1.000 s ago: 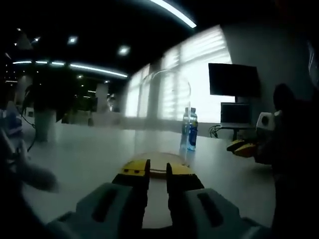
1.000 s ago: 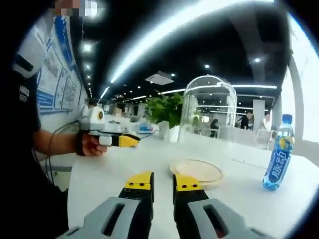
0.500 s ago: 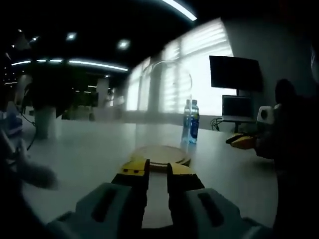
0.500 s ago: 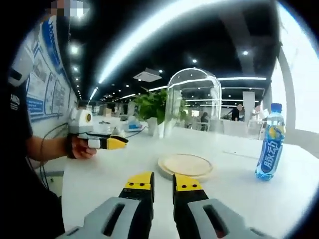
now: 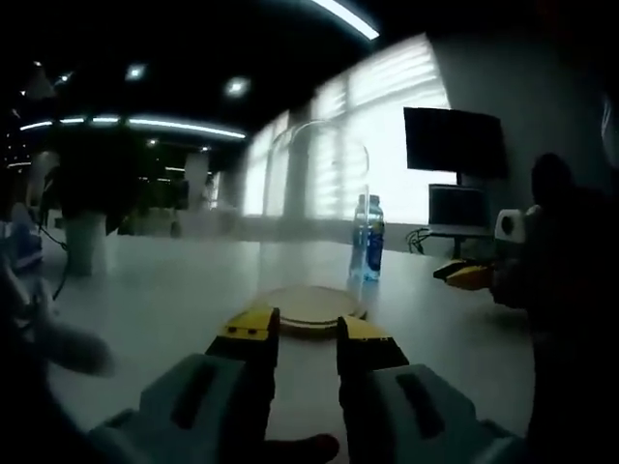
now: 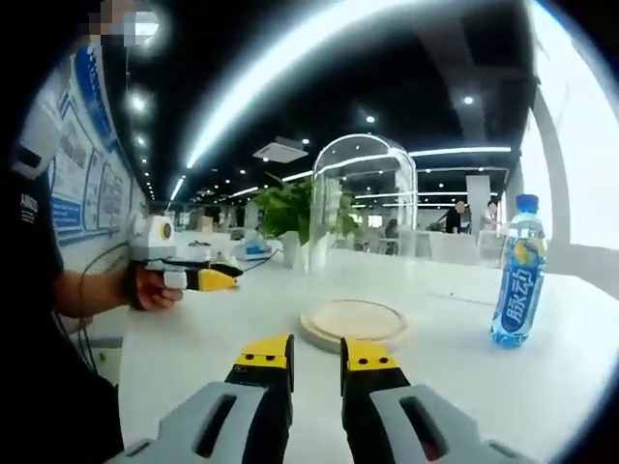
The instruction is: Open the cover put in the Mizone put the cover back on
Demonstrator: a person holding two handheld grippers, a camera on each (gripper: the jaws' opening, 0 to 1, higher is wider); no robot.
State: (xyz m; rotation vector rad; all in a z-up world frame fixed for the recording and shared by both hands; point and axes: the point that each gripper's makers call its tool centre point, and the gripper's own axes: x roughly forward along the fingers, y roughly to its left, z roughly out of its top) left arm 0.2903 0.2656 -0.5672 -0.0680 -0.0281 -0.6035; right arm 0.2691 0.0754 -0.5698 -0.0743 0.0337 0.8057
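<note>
A clear glass dome cover (image 5: 314, 208) stands on a round wooden base (image 5: 308, 307) on the white table. A blue Mizone bottle (image 5: 367, 240) stands upright just right of the dome. My left gripper (image 5: 305, 333) hovers low in front of the base, jaws a little apart and holding nothing. In the right gripper view the dome (image 6: 363, 217) and its base (image 6: 353, 322) are straight ahead, and the bottle (image 6: 513, 285) is well to the right. My right gripper (image 6: 316, 353) is short of the base, jaws slightly apart and empty. The left gripper (image 6: 198, 278) is at the left, in a hand.
A dark monitor (image 5: 453, 140) hangs on the far wall with a smaller screen (image 5: 457, 208) below it. The right gripper (image 5: 469, 275) shows at the right, held by a person. A potted plant (image 6: 290, 208) stands behind the dome. The white table (image 6: 203, 338) stretches around the base.
The left gripper's jaws have spread a little wider. The right gripper has come nearer the base and its jaws have parted slightly. Dome, base and bottle have not moved.
</note>
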